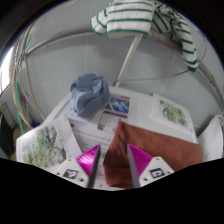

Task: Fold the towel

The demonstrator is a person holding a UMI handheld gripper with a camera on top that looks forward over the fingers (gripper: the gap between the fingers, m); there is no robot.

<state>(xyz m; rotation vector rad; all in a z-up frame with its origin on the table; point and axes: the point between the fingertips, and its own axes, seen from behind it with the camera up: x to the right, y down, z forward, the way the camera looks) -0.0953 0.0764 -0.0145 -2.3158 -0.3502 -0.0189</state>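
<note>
A brown towel (158, 143) lies flat on the table just ahead of my gripper (112, 152). Its near left edge reaches in between the fingers, close to the right finger's magenta pad (137, 162). A gap of white surface shows beside the left pad (88, 160). The fingers are open and do not press on the towel. The towel's near part is hidden behind the right finger.
A crumpled blue-grey cloth (90, 93) sits beyond the fingers to the left. White printed sheets or boxes (120, 108) lie under and around the towel. A green-and-white striped garment (150, 22) hangs at the back. The round grey table (170, 75) carries thin cables.
</note>
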